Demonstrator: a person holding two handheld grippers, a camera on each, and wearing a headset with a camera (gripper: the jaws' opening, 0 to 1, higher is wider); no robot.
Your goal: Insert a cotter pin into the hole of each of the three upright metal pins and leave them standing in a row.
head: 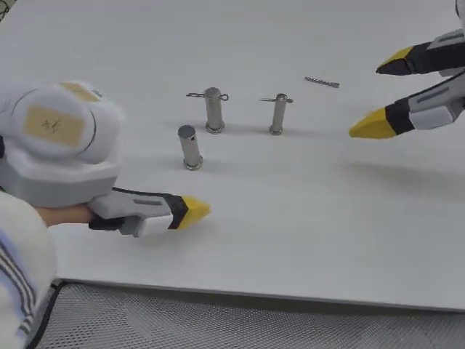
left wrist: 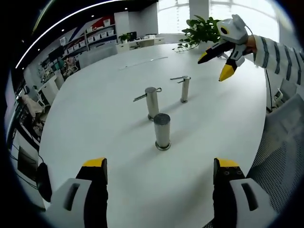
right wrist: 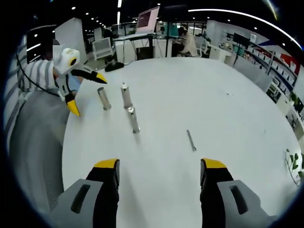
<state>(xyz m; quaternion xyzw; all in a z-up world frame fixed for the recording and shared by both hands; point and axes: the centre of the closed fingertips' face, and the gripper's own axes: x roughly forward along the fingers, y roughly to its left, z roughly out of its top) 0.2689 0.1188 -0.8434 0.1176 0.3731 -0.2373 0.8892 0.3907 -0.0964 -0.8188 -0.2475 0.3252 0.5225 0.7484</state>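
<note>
Three steel pins stand on the white table point(head: 305, 218). The back-left pin point(head: 212, 109) point(left wrist: 152, 102) and the right pin point(head: 279, 113) point(left wrist: 185, 89) each carry a cotter pin through the head. The front pin point(head: 189, 147) point(left wrist: 162, 131) point(right wrist: 104, 98) has none. A loose cotter pin point(head: 322, 82) point(right wrist: 191, 140) lies flat beyond the right pin. My left gripper point(head: 190, 211) point(left wrist: 160, 167) is open, low over the table just in front of the bare pin. My right gripper point(head: 383, 94) point(right wrist: 160, 166) is open and empty, raised to the right of the loose cotter pin.
The table's front edge point(head: 254, 294) runs close below my left gripper, with a grey mesh chair point(head: 218, 323) under it. A striped sleeve point(head: 18, 283) is at the lower left. Office desks and a potted plant point(left wrist: 202, 28) stand far behind.
</note>
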